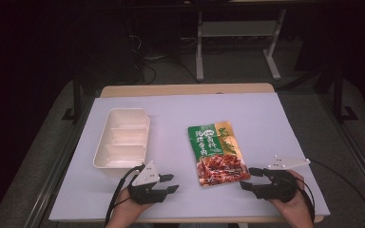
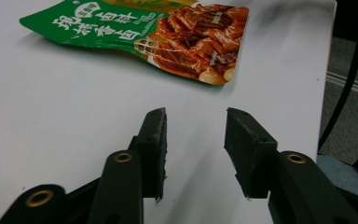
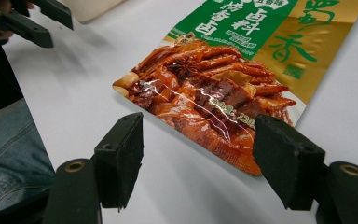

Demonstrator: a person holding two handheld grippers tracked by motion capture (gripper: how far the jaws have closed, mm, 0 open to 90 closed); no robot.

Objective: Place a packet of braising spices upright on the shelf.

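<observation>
A flat food pouch point(image 1: 217, 153), green and gold on top with a picture of braised meat below, lies on the white table point(image 1: 185, 114). My left gripper point(image 1: 172, 183) rests open near the front edge, left of the pouch point(image 2: 144, 35), jaws empty. My right gripper point(image 1: 248, 178) is open beside the pouch's lower right corner; in the right gripper view its jaws straddle the meat-picture end of the pouch point(image 3: 223, 88) without touching it. The left gripper point(image 3: 28, 18) also appears far off at top left of that view.
A cream plastic tray point(image 1: 122, 137) with three compartments stands empty on the left part of the table. Beyond the table's far edge are a metal frame point(image 1: 237, 33) and cables on the floor. The person's trouser leg point(image 3: 9, 154) is at the table's front.
</observation>
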